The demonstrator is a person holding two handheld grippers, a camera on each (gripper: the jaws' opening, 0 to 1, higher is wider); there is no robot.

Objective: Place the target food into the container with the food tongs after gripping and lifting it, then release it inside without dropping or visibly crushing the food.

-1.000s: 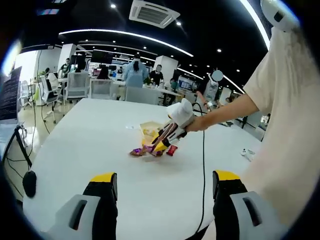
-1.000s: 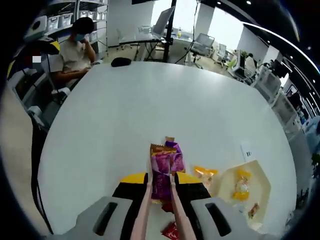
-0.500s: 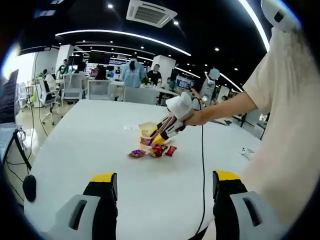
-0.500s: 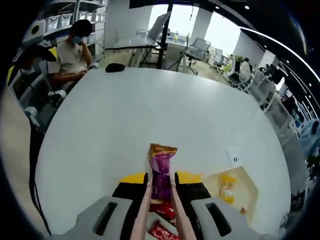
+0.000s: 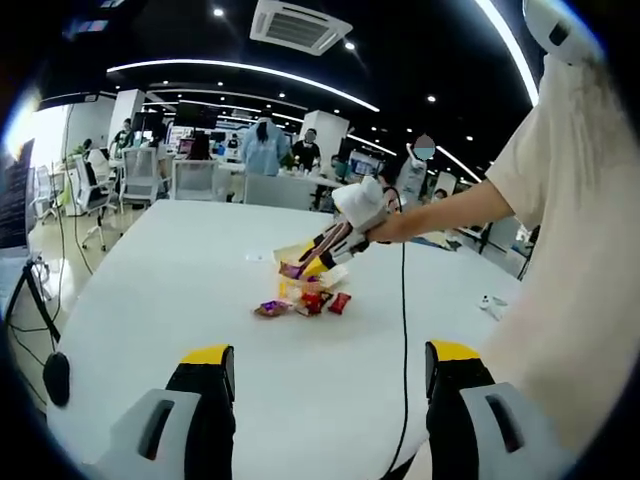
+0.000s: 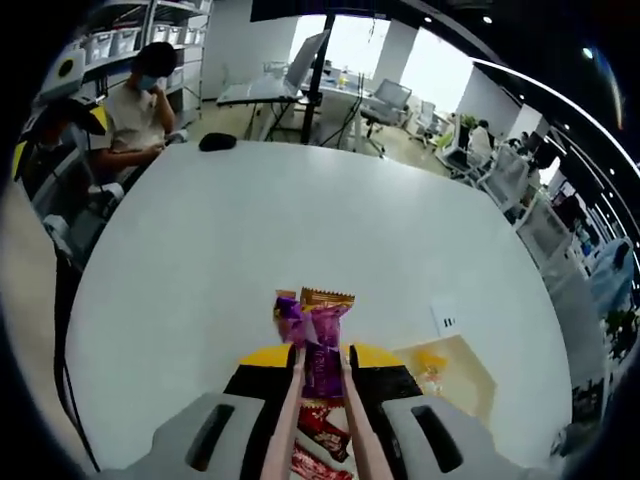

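Office lights ran in long strips over a wide white counter point(image 6: 300, 230). On it, the right gripper point(image 6: 320, 362) had its fingers point(image 6: 292, 400) clamped on pink food tongs point(image 6: 318, 420), and the tongs' tips pinched a purple snack packet point(image 6: 322, 350) held up off the surface. Below the packet lay red wrapped snacks point(image 6: 318, 425) and another purple one point(image 6: 287, 308); just to the right sat the pale square container point(image 6: 455, 372) with a yellow item inside. From the left gripper view the same packet point(image 5: 292, 268) hung beside the container point(image 5: 300, 255), above the scattered snacks point(image 5: 305, 300). The left gripper point(image 5: 330, 385) hovered well back from all that — its fingers point(image 5: 205, 385) wide apart, nothing between them. A seated person point(image 6: 140, 100) waited at the far edge.
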